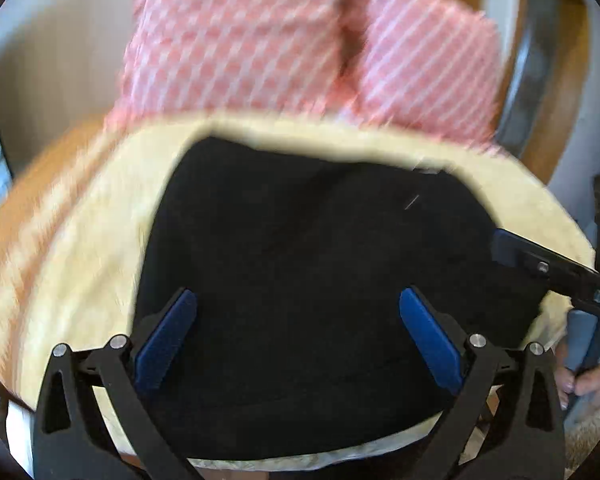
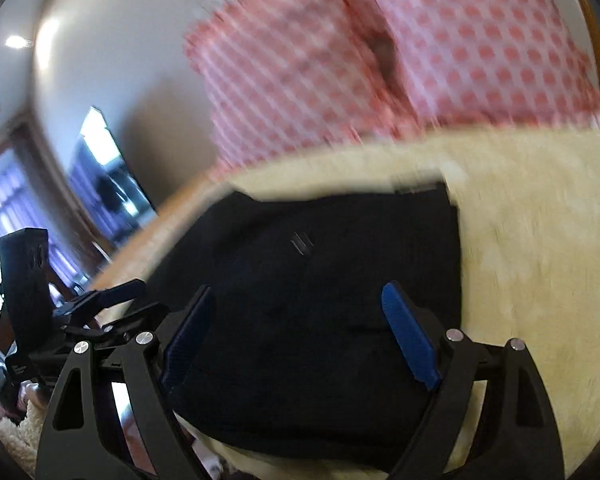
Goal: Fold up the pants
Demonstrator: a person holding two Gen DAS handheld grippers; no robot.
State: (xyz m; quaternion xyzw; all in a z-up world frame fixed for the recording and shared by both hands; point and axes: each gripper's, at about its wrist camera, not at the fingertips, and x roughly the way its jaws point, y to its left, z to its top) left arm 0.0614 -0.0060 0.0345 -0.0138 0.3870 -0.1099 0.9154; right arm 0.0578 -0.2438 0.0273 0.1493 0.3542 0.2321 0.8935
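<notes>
Cream fleece blanket (image 1: 80,272) is carrying the folded black pants (image 1: 312,280); above them you are holding both the left hand-held gripper (image 1: 298,340) and right hand-held gripper (image 2: 296,336) spread wide, gripping nothing.

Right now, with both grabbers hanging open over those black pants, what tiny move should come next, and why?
Probably pull both away. The black pants already lie as a compact folded block on the cream fleece blanket, and the left gripper and right gripper are open, holding nothing. Blur hides any loose edge.
</notes>
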